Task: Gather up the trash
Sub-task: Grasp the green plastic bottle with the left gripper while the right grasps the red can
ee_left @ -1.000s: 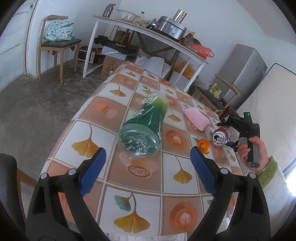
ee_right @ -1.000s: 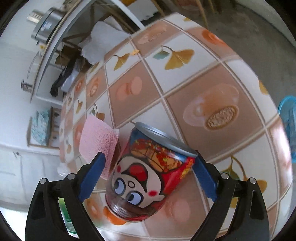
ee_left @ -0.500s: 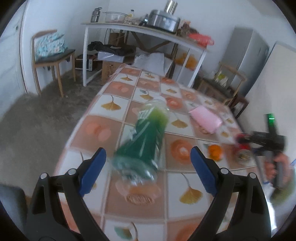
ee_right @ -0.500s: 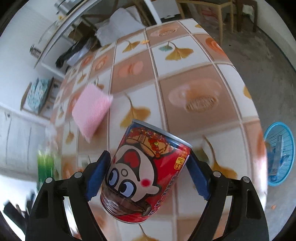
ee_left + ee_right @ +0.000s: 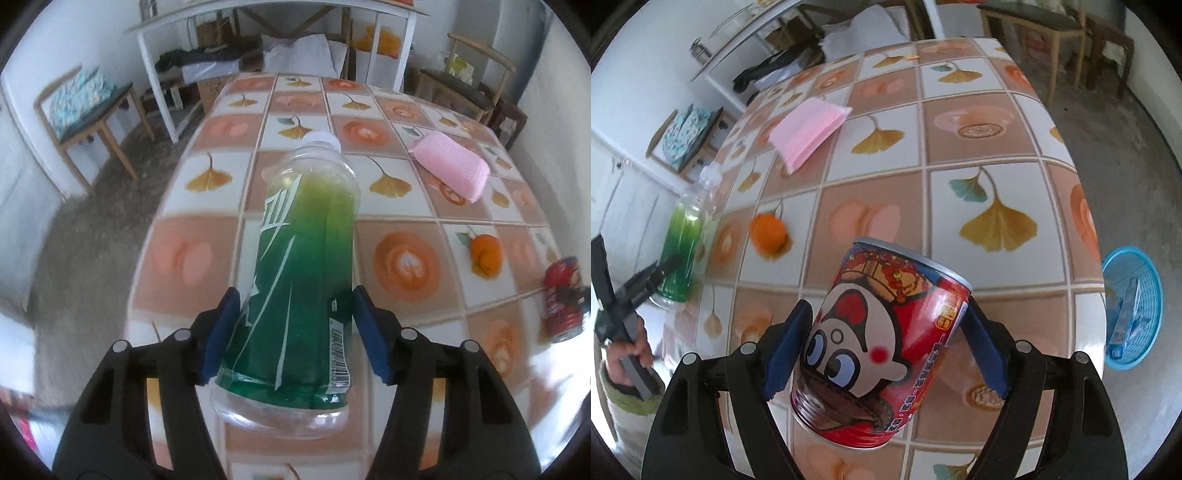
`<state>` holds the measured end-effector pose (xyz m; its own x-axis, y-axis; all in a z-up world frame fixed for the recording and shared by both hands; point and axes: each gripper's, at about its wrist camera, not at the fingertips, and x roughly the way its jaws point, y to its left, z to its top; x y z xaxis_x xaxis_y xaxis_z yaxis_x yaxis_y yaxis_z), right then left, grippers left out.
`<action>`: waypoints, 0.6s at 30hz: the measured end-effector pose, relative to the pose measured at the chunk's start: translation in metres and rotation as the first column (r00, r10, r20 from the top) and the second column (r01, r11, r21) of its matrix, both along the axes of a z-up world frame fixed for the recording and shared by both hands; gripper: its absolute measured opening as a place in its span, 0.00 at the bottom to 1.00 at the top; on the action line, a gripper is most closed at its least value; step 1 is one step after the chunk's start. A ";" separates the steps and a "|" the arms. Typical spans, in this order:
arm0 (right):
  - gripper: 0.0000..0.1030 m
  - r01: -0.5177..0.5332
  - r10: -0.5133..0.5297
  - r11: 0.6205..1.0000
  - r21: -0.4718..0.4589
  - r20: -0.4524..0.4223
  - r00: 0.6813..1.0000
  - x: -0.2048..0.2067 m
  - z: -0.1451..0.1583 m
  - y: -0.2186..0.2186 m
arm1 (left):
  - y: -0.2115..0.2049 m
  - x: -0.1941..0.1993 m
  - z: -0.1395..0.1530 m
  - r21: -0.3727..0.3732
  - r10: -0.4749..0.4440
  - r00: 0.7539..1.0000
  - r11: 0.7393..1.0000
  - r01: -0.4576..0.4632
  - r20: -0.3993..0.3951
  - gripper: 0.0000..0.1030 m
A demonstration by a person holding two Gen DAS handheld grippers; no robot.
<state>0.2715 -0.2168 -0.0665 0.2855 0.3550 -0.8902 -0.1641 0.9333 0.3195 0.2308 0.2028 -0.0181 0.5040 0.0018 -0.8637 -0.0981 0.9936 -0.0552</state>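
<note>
Left gripper (image 5: 295,332): jaws just closing, blue pads now pressed on green bottle (image 5: 306,258) lying on tiled table (image 5: 207,184), cap pointing away. Right gripper (image 5: 890,347): clamped on red can (image 5: 882,343), tilted, off the table. Orange peel (image 5: 485,254) and pink cloth (image 5: 452,170) on tabletop. Blue basket (image 5: 1134,310) on floor beside table.

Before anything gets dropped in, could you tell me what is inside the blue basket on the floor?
The blue basket beside the table holds something flat and bluish, like a packet. Blur hides what it is, and the basket's near wall covers whatever lies lower down.
</note>
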 end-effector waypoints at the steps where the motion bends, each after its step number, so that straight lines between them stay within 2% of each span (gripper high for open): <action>1: 0.76 -0.015 0.015 1.000 -0.003 0.002 1.000 -0.004 0.000 0.002 | -0.001 -0.007 0.001 -0.028 0.001 1.000 1.000 -0.001 -0.005 0.57; 5: 0.76 -0.088 0.088 0.996 -0.026 0.012 0.996 -0.023 0.003 0.010 | -0.008 -0.055 0.002 -0.118 0.002 0.999 0.993 -0.006 -0.032 0.56; 8: 0.76 -0.126 0.129 0.990 -0.064 0.030 0.991 -0.041 0.006 0.012 | -0.018 -0.093 0.003 -0.139 0.013 0.999 0.990 -0.019 -0.041 0.56; 10: 0.76 -0.139 0.142 0.987 -0.078 0.034 0.989 -0.048 0.007 0.013 | -0.024 -0.102 0.004 -0.137 0.005 0.998 0.991 -0.012 -0.055 0.56; 12: 0.76 -0.145 0.148 0.986 -0.081 0.039 0.988 -0.051 0.008 0.013 | -0.028 -0.107 0.008 -0.138 -0.015 0.998 0.990 0.008 -0.055 0.57; 14: 0.76 -0.138 0.141 0.988 -0.073 0.040 0.989 -0.051 0.007 0.011 | -0.030 -0.103 0.013 -0.114 -0.015 0.999 0.993 0.009 -0.049 0.66; 15: 0.76 -0.133 0.136 0.989 -0.067 0.041 0.990 -0.051 0.007 0.010 | -0.031 -0.100 0.014 -0.107 -0.007 0.999 0.994 0.002 -0.047 0.67; 18: 0.76 -0.122 0.124 0.991 -0.053 0.042 0.991 -0.052 0.006 0.009 | -0.032 -0.088 0.018 -0.141 -0.009 0.999 0.990 0.004 -0.039 0.70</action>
<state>0.2195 -0.2080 -0.0603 0.2832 0.3447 -0.8950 -0.2917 0.9199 0.2620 0.1433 0.1708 0.0001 0.4693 -0.1247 -0.8742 -0.0964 0.9768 -0.1911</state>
